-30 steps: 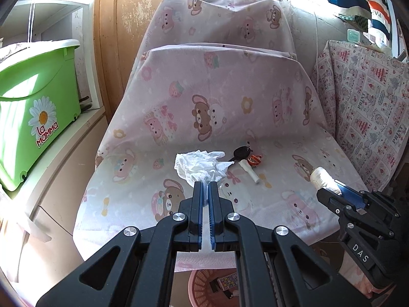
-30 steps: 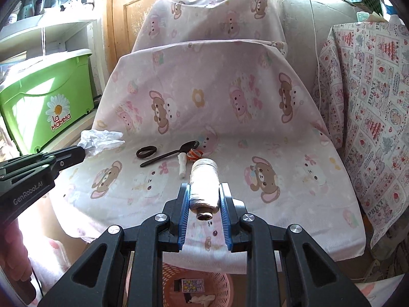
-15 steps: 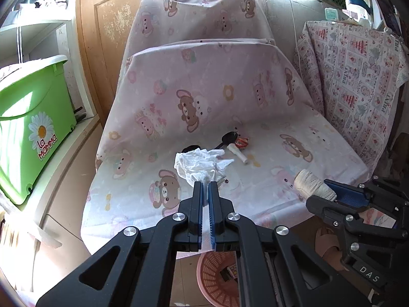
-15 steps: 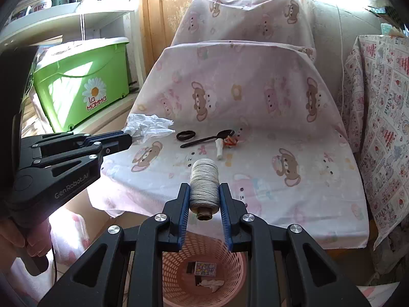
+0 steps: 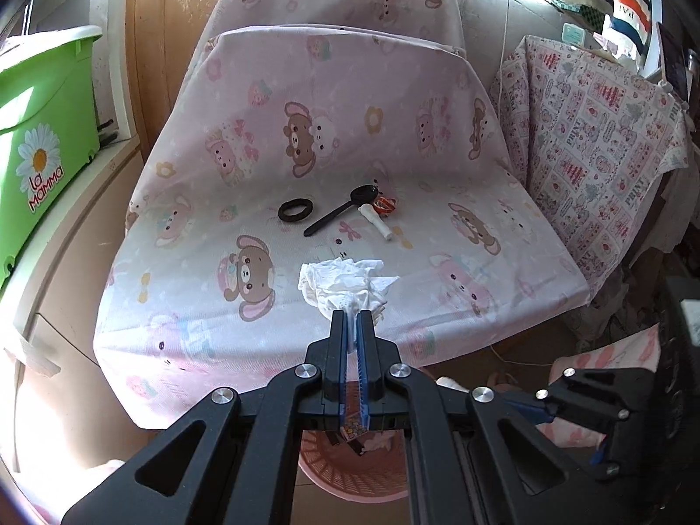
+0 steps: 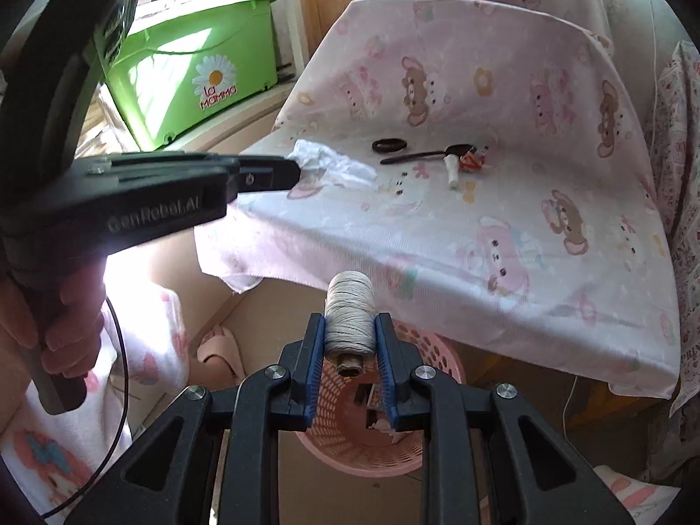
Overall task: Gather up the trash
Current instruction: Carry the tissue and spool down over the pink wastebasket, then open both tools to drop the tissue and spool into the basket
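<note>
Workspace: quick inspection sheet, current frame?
Surface: pink bear-print cover over a seat.
Job's things: pink basket on the floor below the front edge, some trash inside; crumpled tissue; thread spool.
Clutter: black spoon, black hair tie, orange wrapper, small white piece.
Grippers: left gripper shut on the tissue; right gripper shut on the spool, over the basket.
Cables: thin black cable below the left hand.
Surroundings: green bin, wooden door.
</note>
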Action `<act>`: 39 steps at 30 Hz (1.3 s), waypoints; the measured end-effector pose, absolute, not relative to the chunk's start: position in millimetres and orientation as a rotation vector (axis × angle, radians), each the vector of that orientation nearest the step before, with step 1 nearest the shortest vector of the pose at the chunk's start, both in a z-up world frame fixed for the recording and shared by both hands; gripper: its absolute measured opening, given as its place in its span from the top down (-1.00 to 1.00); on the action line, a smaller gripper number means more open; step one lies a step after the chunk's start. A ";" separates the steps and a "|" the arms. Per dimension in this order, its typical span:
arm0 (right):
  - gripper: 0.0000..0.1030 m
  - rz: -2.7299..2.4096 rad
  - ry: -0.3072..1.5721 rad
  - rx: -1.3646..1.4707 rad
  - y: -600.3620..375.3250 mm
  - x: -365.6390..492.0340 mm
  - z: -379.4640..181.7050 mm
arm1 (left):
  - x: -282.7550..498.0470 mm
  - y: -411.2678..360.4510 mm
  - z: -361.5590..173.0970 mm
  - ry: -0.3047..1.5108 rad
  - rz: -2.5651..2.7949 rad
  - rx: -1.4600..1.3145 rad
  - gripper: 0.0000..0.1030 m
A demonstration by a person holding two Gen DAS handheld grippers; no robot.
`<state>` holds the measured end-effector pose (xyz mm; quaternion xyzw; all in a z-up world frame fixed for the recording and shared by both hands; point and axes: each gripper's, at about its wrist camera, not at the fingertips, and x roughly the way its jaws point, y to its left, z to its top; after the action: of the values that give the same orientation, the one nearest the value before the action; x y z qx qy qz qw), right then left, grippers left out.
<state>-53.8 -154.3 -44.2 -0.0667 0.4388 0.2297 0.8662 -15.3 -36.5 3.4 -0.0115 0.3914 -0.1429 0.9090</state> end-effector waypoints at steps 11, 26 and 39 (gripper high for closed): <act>0.52 0.362 1.124 -0.104 -157.7 -25.2 -124.9 | -14.2 -59.4 -40.1 1.007 -0.343 0.054 0.92; 0.52 0.261 1.275 -0.082 -165.3 -10.1 -204.0 | 0.7 -64.5 -158.7 1.420 -0.293 0.004 0.92; 0.52 0.205 1.358 -0.007 -178.3 3.9 -237.2 | 16.5 -53.4 -216.4 1.505 -0.223 -0.023 0.92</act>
<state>3.9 -178.3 -237.2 -0.0032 0.6268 0.0945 0.7734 16.5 -53.4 -216.4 -0.0103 0.6819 -0.1009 0.7244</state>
